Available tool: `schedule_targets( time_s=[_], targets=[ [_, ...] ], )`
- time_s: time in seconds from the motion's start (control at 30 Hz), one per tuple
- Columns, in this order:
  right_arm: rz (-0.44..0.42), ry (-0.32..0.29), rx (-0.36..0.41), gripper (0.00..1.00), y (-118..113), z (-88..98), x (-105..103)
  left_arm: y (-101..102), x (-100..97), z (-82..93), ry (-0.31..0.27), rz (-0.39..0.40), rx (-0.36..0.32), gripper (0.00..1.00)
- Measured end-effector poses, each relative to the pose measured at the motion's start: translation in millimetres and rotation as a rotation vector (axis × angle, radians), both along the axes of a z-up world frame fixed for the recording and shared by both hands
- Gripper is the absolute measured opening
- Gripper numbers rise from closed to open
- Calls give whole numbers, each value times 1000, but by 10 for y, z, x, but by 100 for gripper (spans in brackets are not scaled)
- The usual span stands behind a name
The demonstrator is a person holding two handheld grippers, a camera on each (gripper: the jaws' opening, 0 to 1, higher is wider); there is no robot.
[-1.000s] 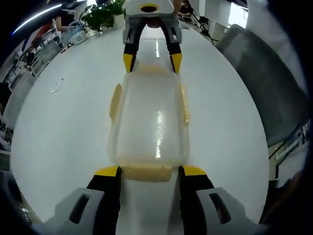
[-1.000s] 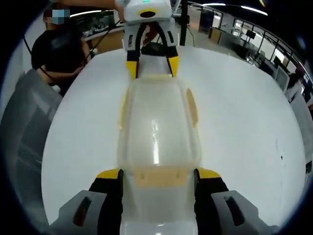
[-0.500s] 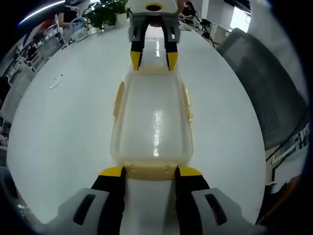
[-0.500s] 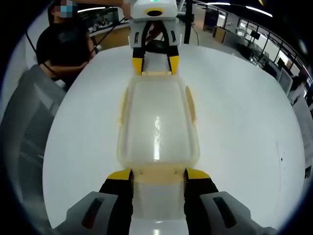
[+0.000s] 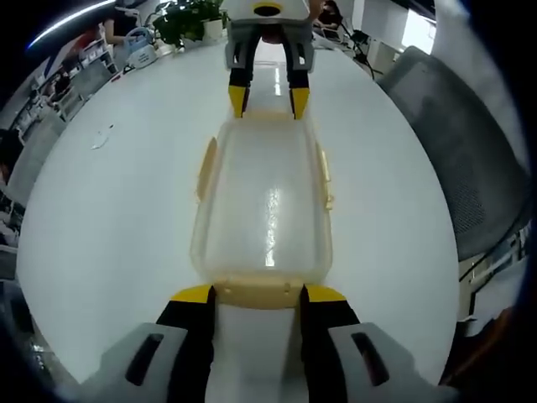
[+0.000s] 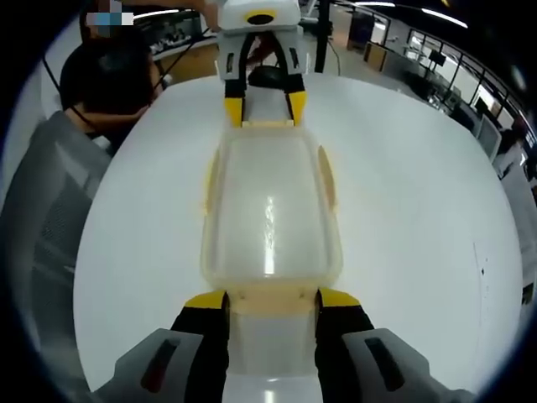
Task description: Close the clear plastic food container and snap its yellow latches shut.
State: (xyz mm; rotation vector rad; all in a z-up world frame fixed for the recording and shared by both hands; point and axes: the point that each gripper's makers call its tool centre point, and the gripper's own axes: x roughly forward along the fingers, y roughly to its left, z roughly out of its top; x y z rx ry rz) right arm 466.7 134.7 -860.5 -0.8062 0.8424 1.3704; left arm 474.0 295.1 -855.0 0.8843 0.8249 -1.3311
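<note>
My left tool (image 5: 248,295) sits at 6 o'clock in the left gripper view, jaws parted just wide enough to bracket the near end latch (image 5: 256,291) of the clear container (image 5: 262,201). Can't tell if the yellow tips actually touch the latch or just flank it. Container lies flat on the white bench (image 5: 109,218), long axis running 6 to 12, lid looks seated.

At 12 o'clock, my right tool (image 5: 268,101) is doing the same job on the far end. In the right gripper view it's mirrored: right tool (image 6: 270,300) at 6 o'clock, jaws apart around its own end latch (image 6: 270,295), container (image 6: 268,210) stretching away, left tool (image 6: 262,107) at 12.

Side latches (image 5: 204,168) at 9 and 3 look flared out a bit, prob not snapped yet, though that's a judgement.

Step in hand, I reckon: pressing both end latches home. To do it well: keep both tools square on the long axis, push in evenly from both ends so the box doesn't skid on the slick bench, press low on the flap so it hooks under the rim. Then go for the side pair.

Person in dark top (image 6: 109,84) sits beyond the bench at 10 o'clock, grey chair (image 6: 59,218) at 9.
</note>
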Motion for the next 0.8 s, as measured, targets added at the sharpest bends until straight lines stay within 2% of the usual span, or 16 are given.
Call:
schedule_targets(
  time_s=[0.17,0.3,0.43,0.53,0.8],
  targets=[
    [5,-1,-16,40,0,-4,0,10,6,3,-12,21,-14,40],
    [6,-1,-25,40,5,-4,1,6,5,6,-23,28,4,40],
    [0,-16,-30,39,-4,5,14,15,25,2,-6,57,9,39],
    [1,-19,-38,39,-5,19,2,2,3,9,-22,57,28,39],
    [9,-26,-33,39,-38,141,-23,-7,-33,161,-36,67,19,39]
  ],
)
